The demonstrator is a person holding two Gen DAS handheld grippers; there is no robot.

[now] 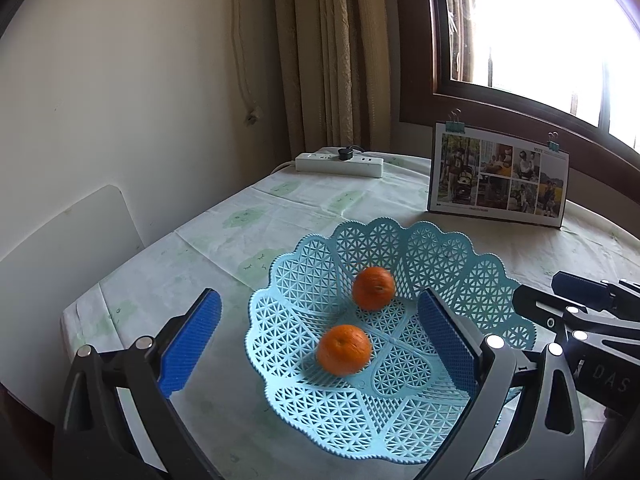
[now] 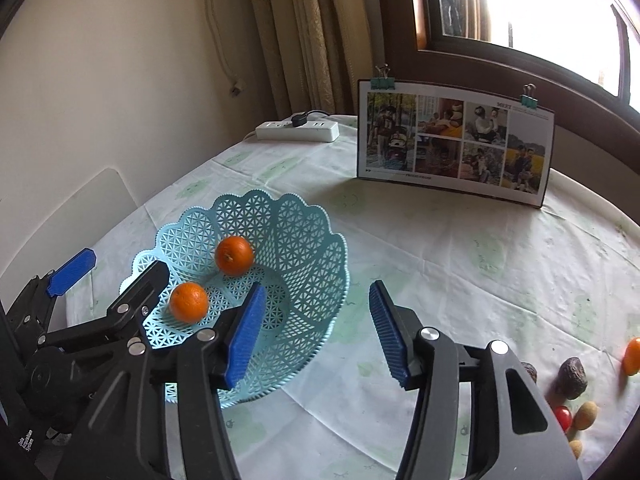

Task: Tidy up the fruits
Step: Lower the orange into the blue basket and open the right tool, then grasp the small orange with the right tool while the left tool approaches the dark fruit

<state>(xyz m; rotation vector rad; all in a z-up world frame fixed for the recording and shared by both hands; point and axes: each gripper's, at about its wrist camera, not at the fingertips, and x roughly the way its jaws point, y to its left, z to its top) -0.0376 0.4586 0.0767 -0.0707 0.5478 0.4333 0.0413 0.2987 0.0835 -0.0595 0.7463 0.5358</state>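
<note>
While both oranges (image 1: 345,349) rest, both grippers (image 1: 320,340) gape empty.

"MEET" heads the photo board (image 2: 456,142); "DAS" marks the right claw (image 1: 612,374).

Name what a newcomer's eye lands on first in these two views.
First the light blue lattice basket on the tablecloth, with two oranges inside it, bright against the pale cloth. Next the open left gripper hovering over the basket and the open right gripper beside its rim, both empty. Behind stands a photo collage board under the window; loose fruits wait at the right edge.
</note>
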